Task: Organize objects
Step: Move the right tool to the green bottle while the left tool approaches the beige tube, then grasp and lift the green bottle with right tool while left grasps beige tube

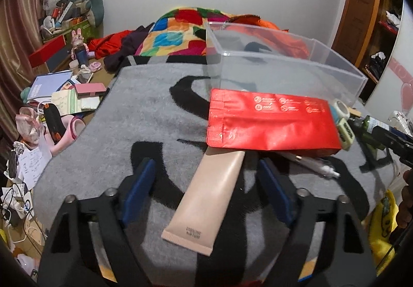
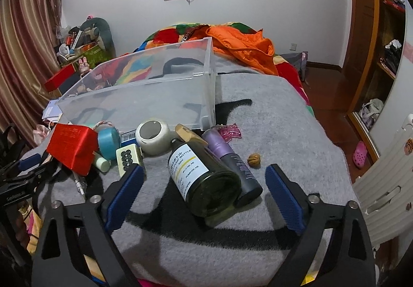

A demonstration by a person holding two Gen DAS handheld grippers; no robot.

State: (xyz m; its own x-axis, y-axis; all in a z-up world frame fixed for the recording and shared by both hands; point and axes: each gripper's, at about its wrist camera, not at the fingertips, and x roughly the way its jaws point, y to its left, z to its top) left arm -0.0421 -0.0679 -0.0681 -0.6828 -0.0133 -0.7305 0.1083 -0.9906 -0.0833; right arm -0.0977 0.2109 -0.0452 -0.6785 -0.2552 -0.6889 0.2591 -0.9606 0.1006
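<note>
In the left wrist view, a beige squeeze tube (image 1: 206,199) lies on the grey blanket (image 1: 144,116), its far end tucked under a red foil pouch (image 1: 271,122). My left gripper (image 1: 206,168) is open and straddles the tube, its blue pads (image 1: 139,189) clear of it on both sides. In the right wrist view, a dark green glass bottle (image 2: 204,181) with a white label lies beside a purple spray bottle (image 2: 232,160). My right gripper (image 2: 205,171) is open around both, pads (image 2: 284,196) apart from them. A clear plastic bin (image 2: 144,98) stands behind.
Near the bin lie a tape roll (image 2: 152,137), a teal round tin (image 2: 109,142), a small keypad block (image 2: 127,158), a walnut (image 2: 254,159) and a pen (image 1: 315,165). The clear bin (image 1: 284,67) holds nothing. Clutter covers the floor on the left (image 1: 64,96). A colourful quilt (image 1: 180,29) lies beyond.
</note>
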